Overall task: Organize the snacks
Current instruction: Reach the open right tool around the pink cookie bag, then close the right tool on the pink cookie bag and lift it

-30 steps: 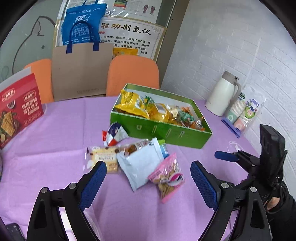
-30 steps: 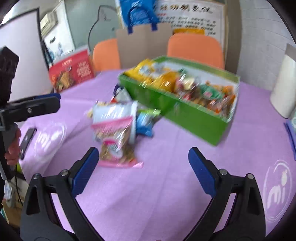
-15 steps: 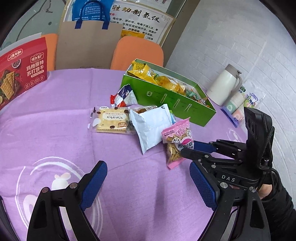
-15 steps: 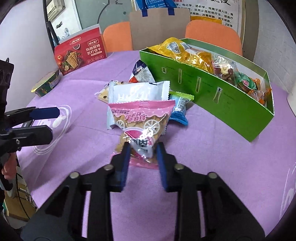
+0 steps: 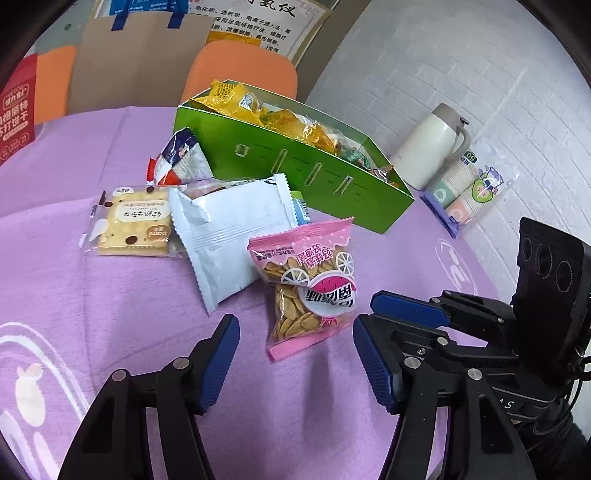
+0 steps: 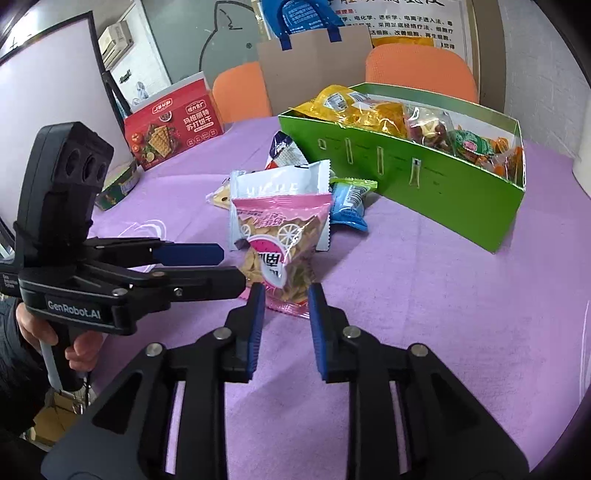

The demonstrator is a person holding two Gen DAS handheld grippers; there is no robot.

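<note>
On the purple cloth, near the green box, you're pinching the pink seed pack with the right gripper; left gripper is hanging spread. Grip deeper before lifting.

**A Meeting Corner in Purple and Orange**

The tabletop wore a purple cloth with pale printed emblems. Two orange chairs stood along its far edge, and a brown paper bag with blue handles rested between them. Behind these hung a poster of Chinese text beside a frosted glass panel. A white-painted brick wall ran along the right edge, and a whiteboard leaned at the left.
</note>
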